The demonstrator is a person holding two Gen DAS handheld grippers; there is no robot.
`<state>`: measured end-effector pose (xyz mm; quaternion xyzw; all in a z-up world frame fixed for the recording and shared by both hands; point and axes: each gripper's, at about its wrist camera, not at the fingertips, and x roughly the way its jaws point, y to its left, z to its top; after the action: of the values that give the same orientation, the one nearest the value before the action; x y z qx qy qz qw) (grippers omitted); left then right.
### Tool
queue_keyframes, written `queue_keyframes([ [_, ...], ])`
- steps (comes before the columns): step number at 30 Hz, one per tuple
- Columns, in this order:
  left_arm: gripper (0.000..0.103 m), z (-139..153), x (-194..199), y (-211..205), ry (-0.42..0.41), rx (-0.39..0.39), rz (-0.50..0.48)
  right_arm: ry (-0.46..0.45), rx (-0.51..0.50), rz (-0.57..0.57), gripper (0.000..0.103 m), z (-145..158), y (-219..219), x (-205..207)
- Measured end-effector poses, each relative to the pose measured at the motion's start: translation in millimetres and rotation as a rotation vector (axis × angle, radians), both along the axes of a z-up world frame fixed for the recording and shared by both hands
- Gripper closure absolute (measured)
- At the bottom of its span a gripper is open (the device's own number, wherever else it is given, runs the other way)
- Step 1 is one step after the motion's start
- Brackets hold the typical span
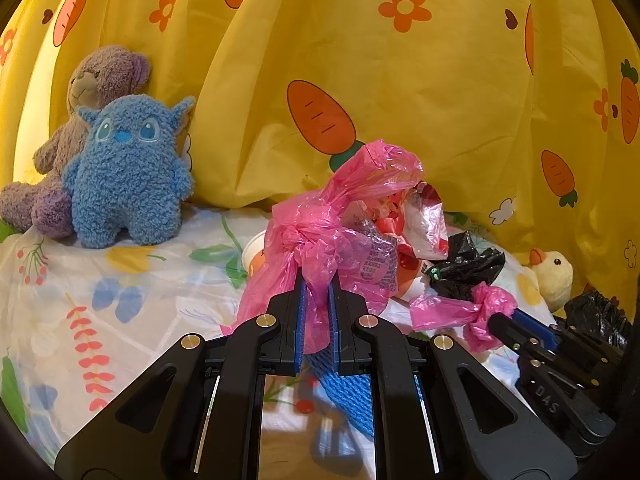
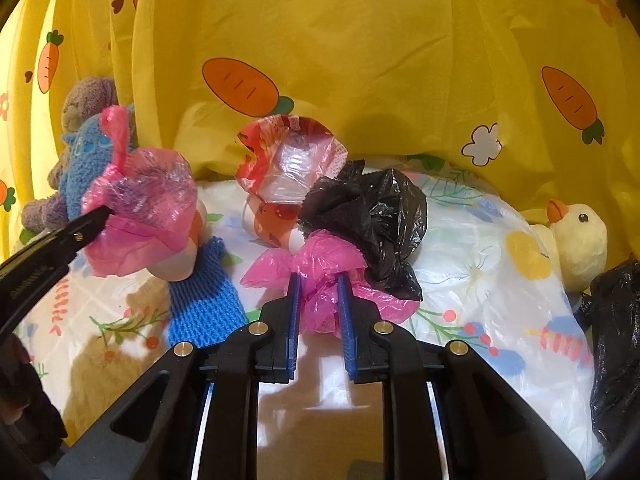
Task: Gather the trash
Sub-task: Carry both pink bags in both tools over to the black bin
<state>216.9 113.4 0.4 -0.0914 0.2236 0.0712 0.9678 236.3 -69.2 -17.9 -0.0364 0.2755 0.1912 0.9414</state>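
Right gripper (image 2: 318,300) clamps pink bag (image 2: 320,276); black bag (image 2: 372,216) behind.

My left wrist view looks forward and slightly down along its hand-held gripper (image 1: 318,284), close over the bed (image 1: 132,280), facing the yellow curtain (image 1: 420,92). My right wrist view sits just to its right, facing likewise; both share the pink bag (image 1: 320,240), blue plush (image 1: 128,172) and duck (image 2: 580,236).

A child's bedroom: plush toys (image 1: 120,168) on floral bedsheet (image 1: 132,292), carrot-print curtain (image 1: 400,92) behind
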Motion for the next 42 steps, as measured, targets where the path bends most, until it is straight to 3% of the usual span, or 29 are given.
queue_keyframes([
  [16,0.094,14.1,-10.5,-21.0,-0.049,-0.070,-0.153,-0.148,0.048,-0.018,0.084,42.9,-69.5,-62.1],
  [20,0.094,25.5,-25.3,-42.4,-0.073,-0.041,-0.204,-0.178,0.056,-0.048,0.084,49.3,-90.3,-72.2],
  [30,0.094,58.5,-48.8,-126.4,-0.106,-0.024,-0.395,-0.228,0.071,-0.156,0.084,60.2,-151.6,-91.0],
  [42,0.094,64.0,-31.2,-278.9,-0.101,-0.020,-0.673,-0.289,0.014,-0.479,0.084,69.1,-267.0,-97.2],
])
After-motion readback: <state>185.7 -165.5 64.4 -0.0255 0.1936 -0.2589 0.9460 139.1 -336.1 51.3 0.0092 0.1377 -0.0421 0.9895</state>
